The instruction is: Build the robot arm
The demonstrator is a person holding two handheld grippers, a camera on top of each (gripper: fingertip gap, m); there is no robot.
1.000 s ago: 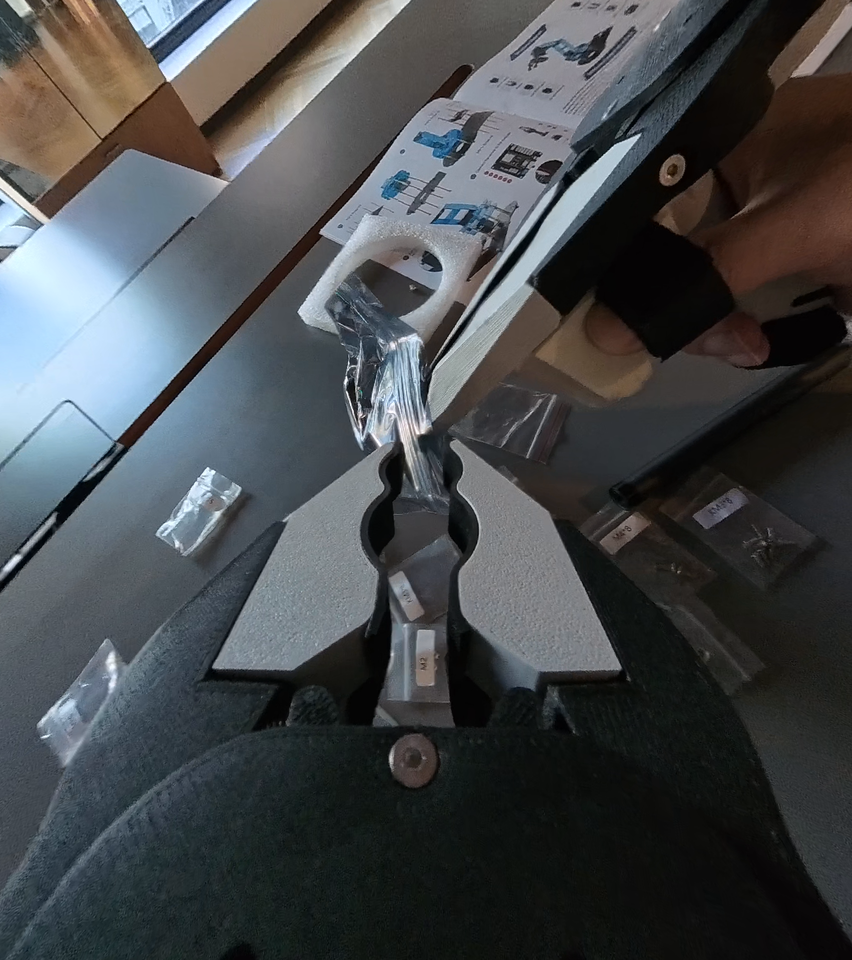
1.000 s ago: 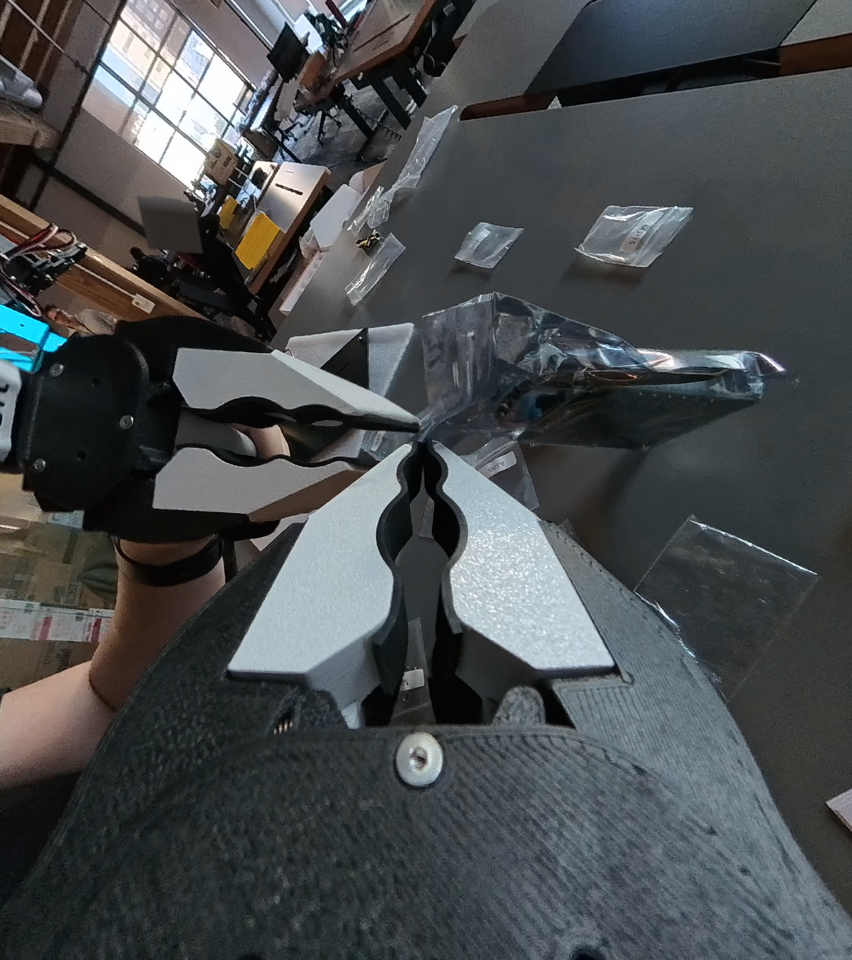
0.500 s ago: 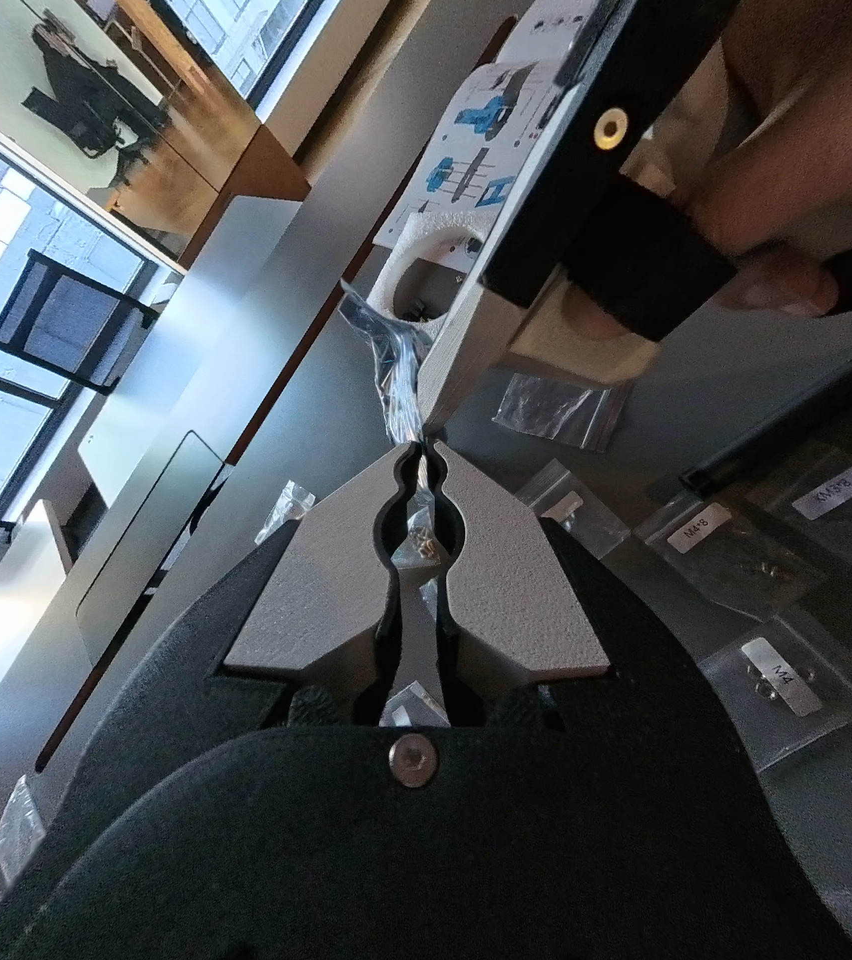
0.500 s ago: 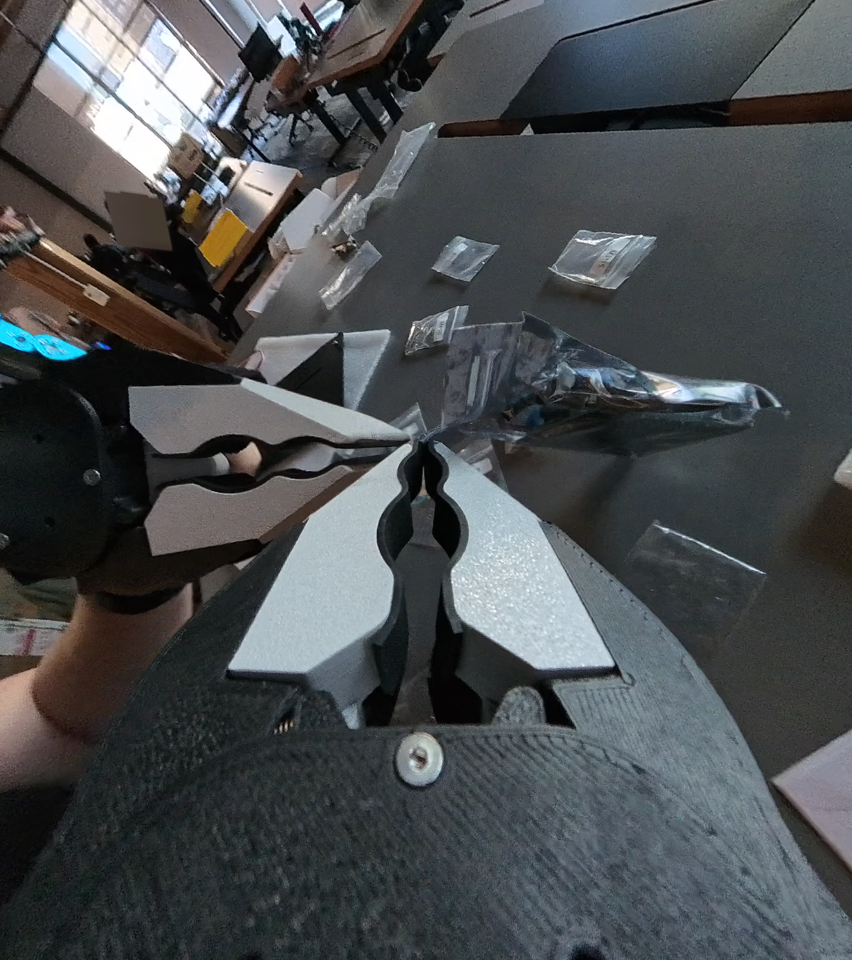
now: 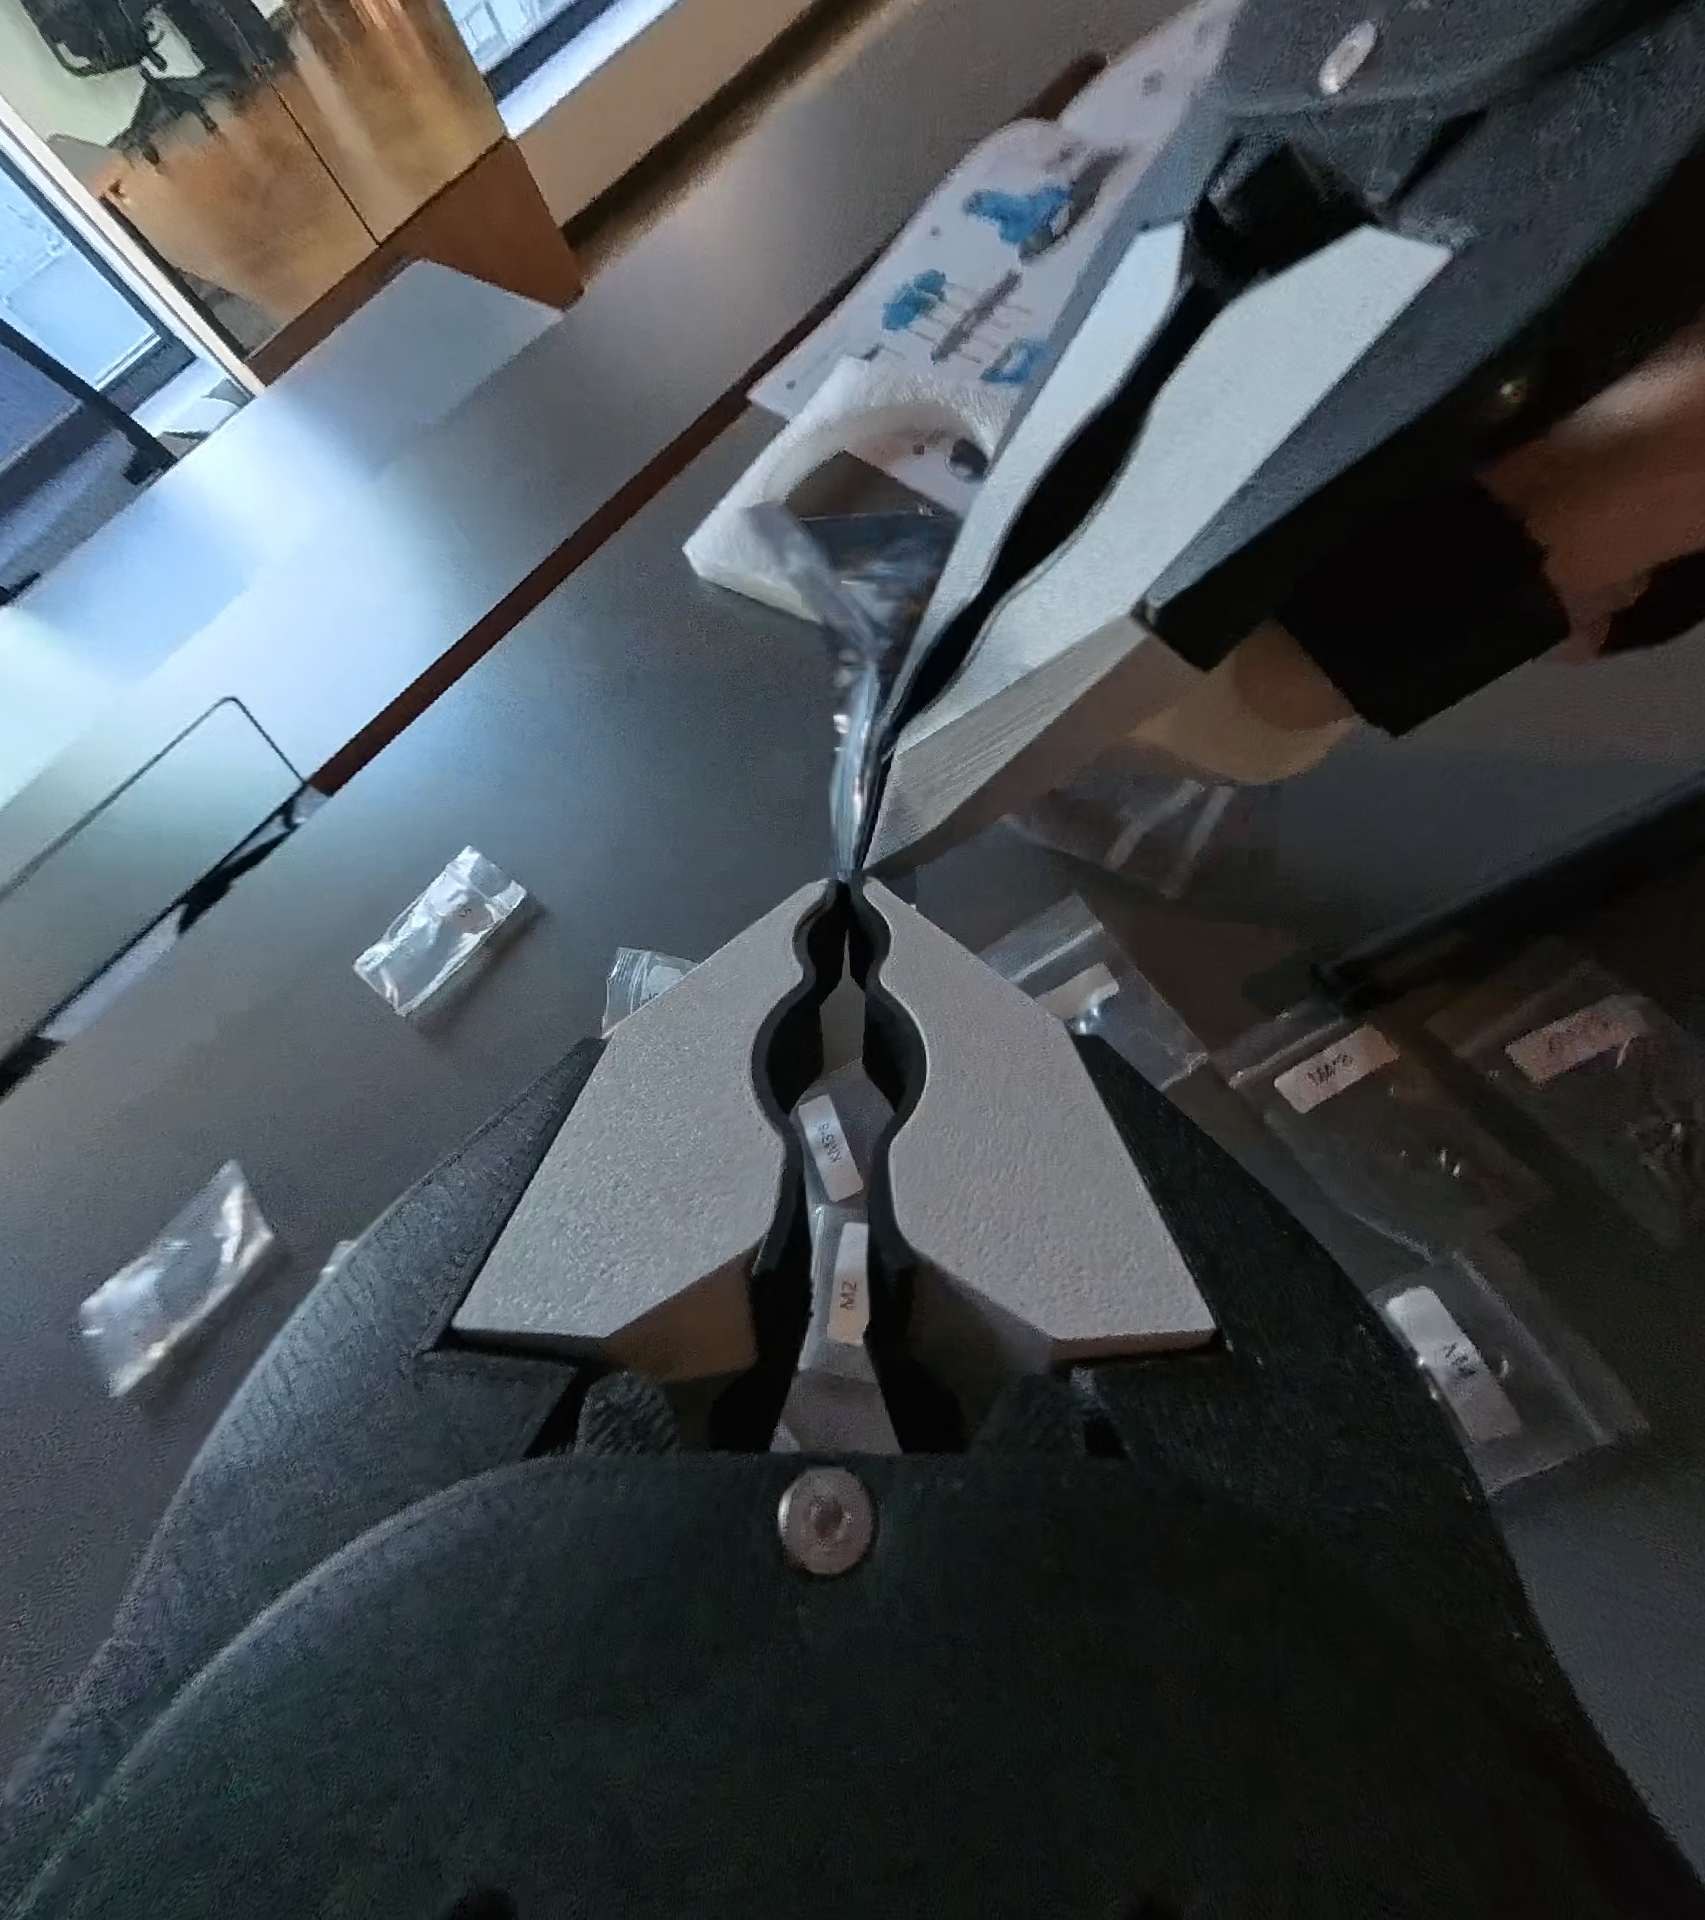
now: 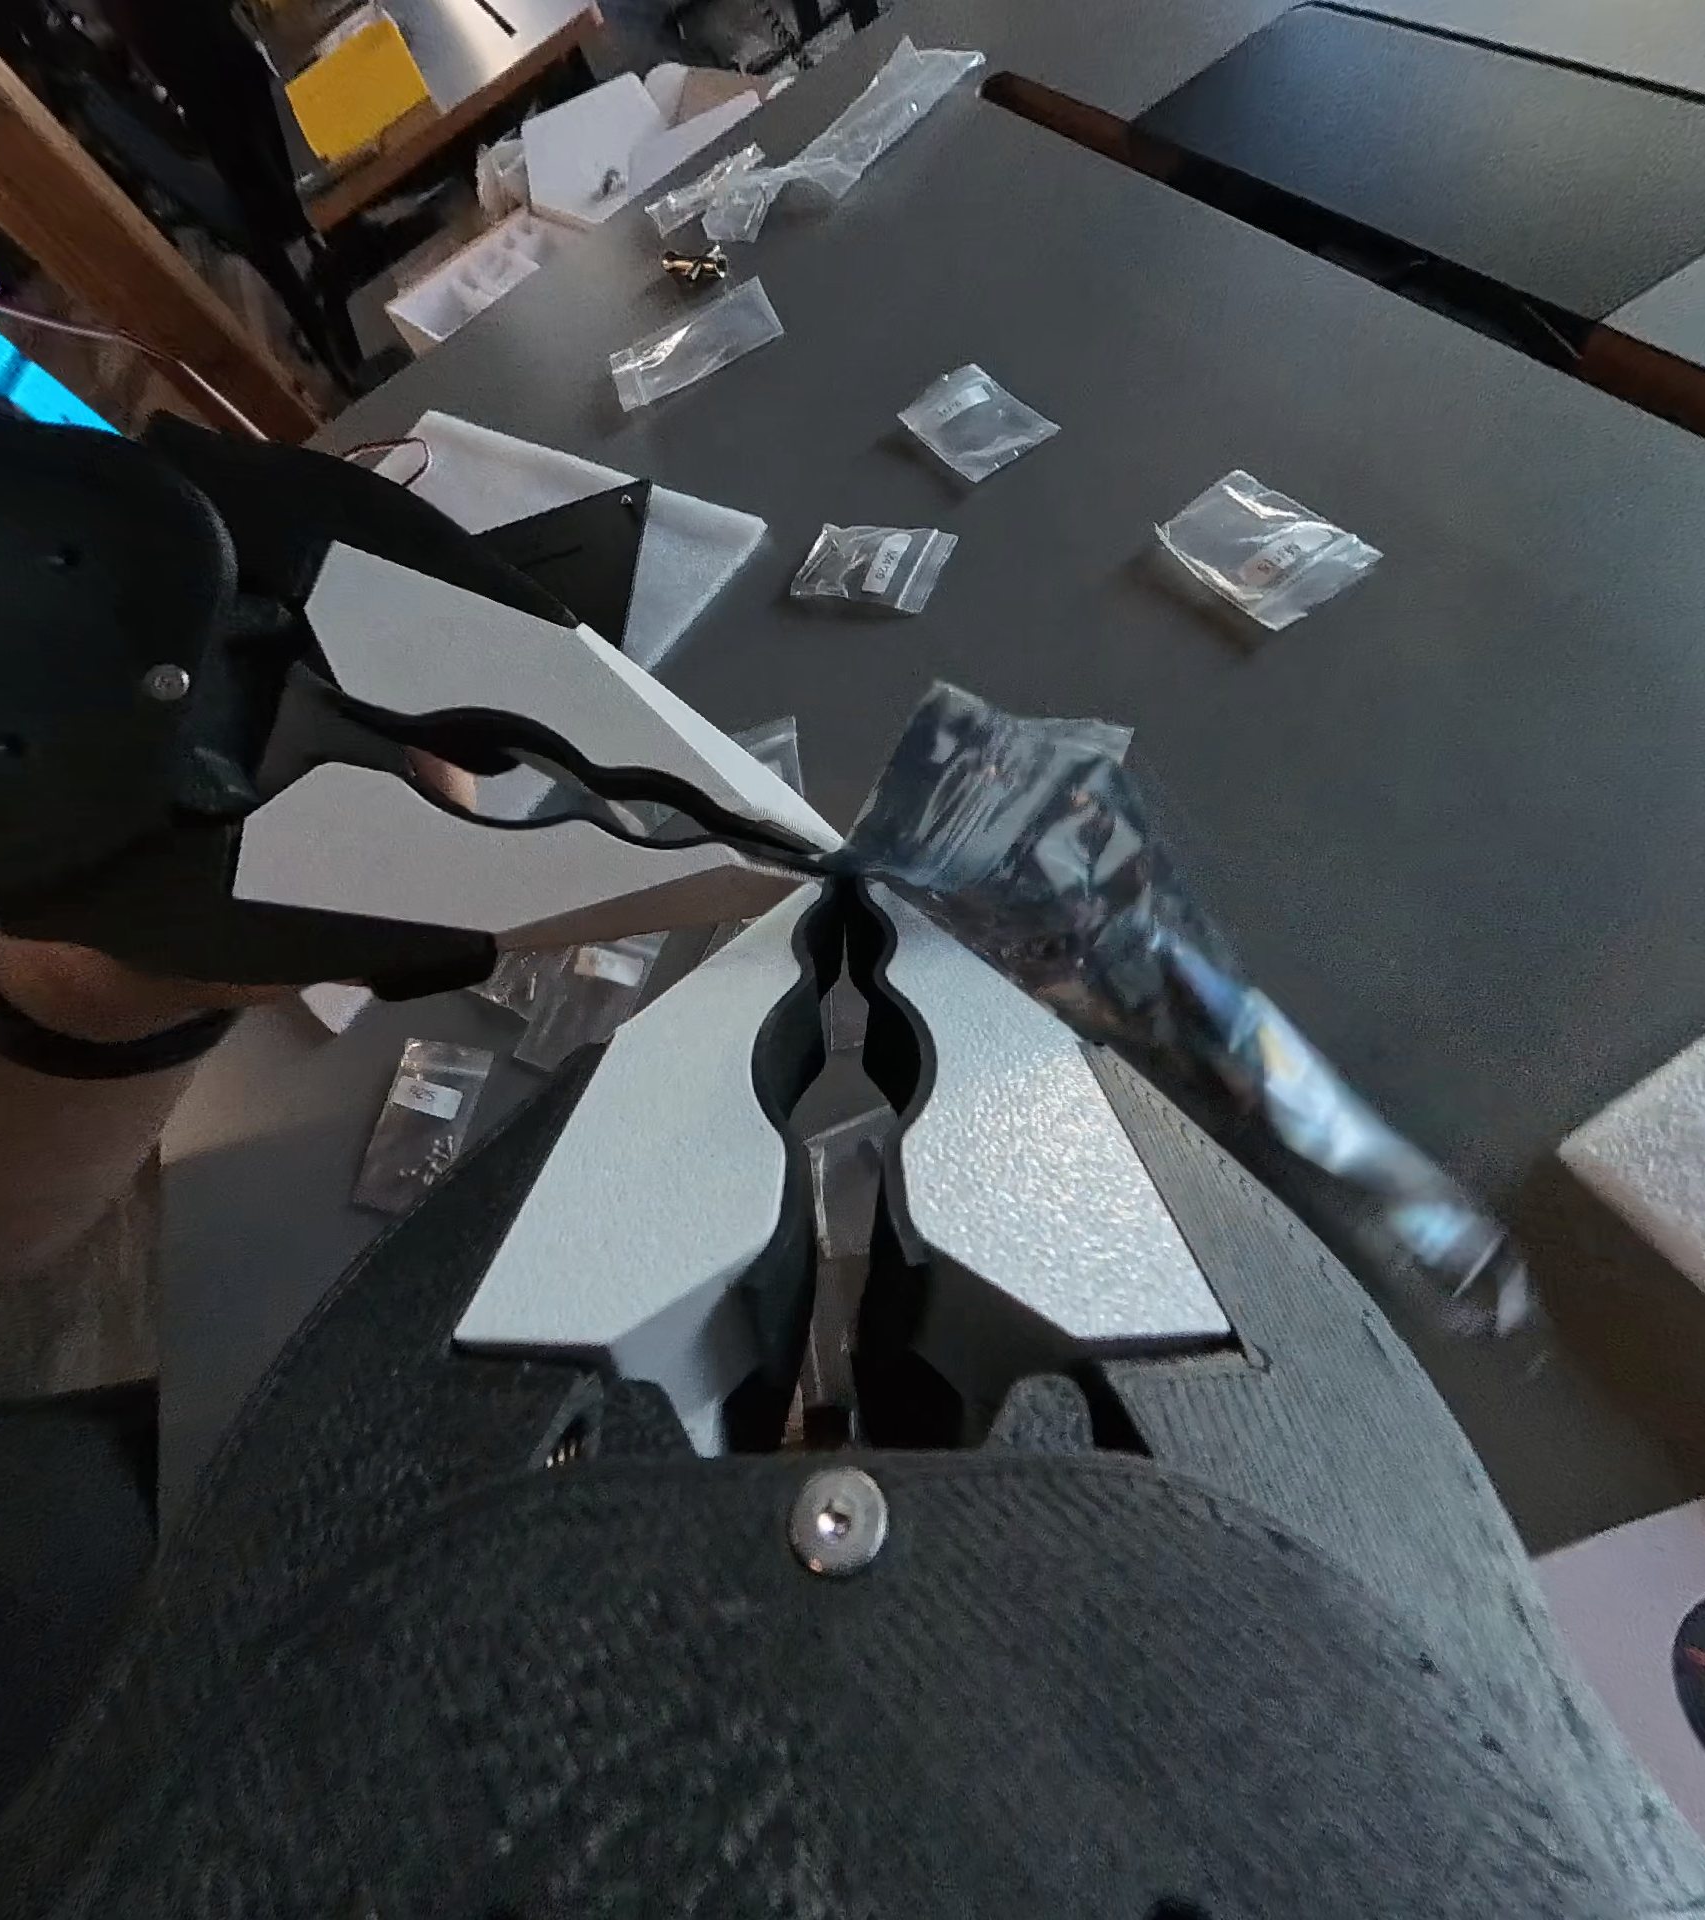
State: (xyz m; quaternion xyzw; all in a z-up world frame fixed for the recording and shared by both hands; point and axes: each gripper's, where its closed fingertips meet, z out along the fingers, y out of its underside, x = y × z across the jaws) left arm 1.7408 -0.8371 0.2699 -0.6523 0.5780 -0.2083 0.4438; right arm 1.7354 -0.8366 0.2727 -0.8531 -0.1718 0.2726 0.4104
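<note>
A dark shiny plastic bag (image 6: 1066, 914) with something long inside hangs in the air above the dark table (image 6: 1347, 727). My left gripper (image 5: 846, 888) is shut on one corner of the bag (image 5: 858, 727). My right gripper (image 6: 843, 881) is shut on the same corner right beside it. The two tips nearly touch. In the left wrist view the right gripper (image 5: 889, 831) comes in from the upper right, held by a hand (image 5: 1658, 447). In the right wrist view the left gripper (image 6: 806, 852) comes in from the left.
Several small clear labelled bags of screws (image 5: 443, 930) (image 6: 1263, 561) lie scattered on the table. A white foam block (image 5: 858, 457) and printed sheets (image 5: 983, 281) lie at the far side. A black rod (image 5: 1554, 883) lies at the right. Boxes and bags (image 6: 619, 156) sit at the table's far end. The grippers are tip to tip, or close to it.
Both grippers have lifted and swung with the bag. The bag now hangs down to the right in the right wrist view, where before it lay stretched flat above the table.
</note>
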